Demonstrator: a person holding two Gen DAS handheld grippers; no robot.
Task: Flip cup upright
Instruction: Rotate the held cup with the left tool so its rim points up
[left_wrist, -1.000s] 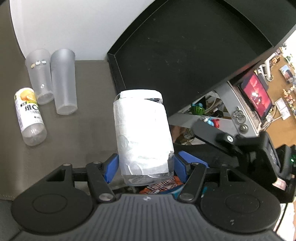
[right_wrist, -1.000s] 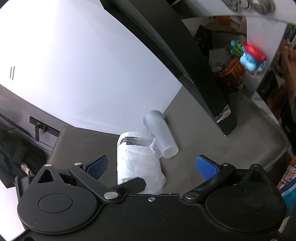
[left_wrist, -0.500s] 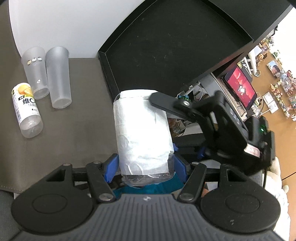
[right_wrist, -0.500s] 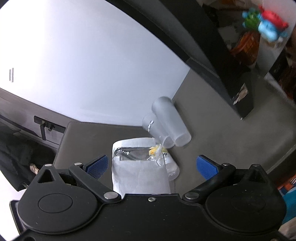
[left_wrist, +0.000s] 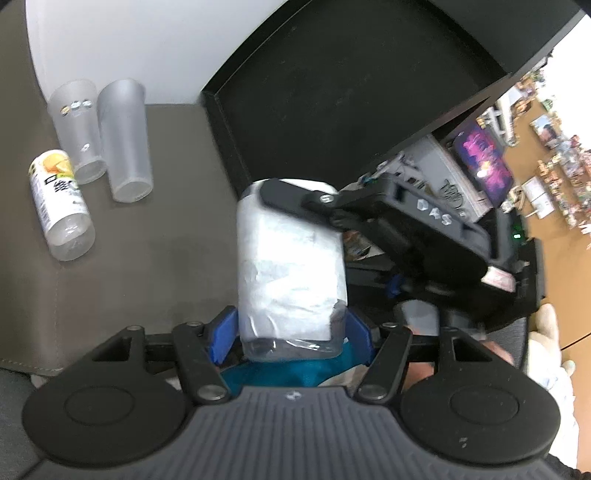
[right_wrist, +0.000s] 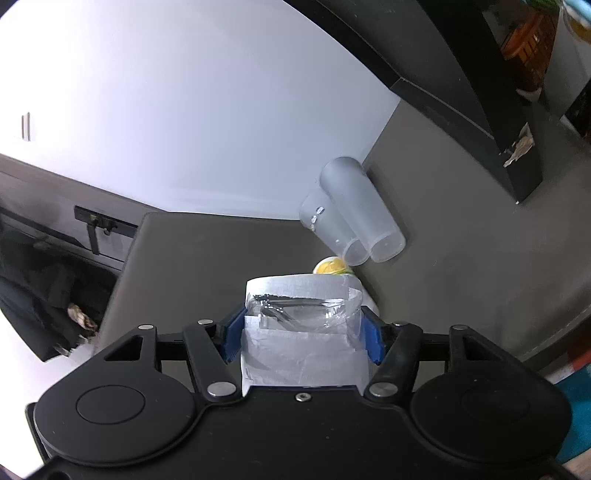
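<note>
The cup (left_wrist: 290, 266) is clear plastic wrapped in white paper. It is held in the air above the grey table (left_wrist: 155, 258). My left gripper (left_wrist: 290, 334) is shut on its clear end. My right gripper (right_wrist: 301, 332) is shut on its other end, where the cup (right_wrist: 301, 334) shows its open, paper-edged mouth. In the left wrist view the right gripper's black body (left_wrist: 406, 229) crosses the cup's far end.
Two frosted cups (left_wrist: 125, 144) and a small bottle with an orange label (left_wrist: 59, 203) lie on the table near the white wall. A large black tray or panel (left_wrist: 351, 92) leans behind. The table's edge (right_wrist: 535, 350) runs at right.
My right gripper moved in from open and closed on the cup's far end. The left gripper kept its hold and lifted the cup slightly away from the table.
</note>
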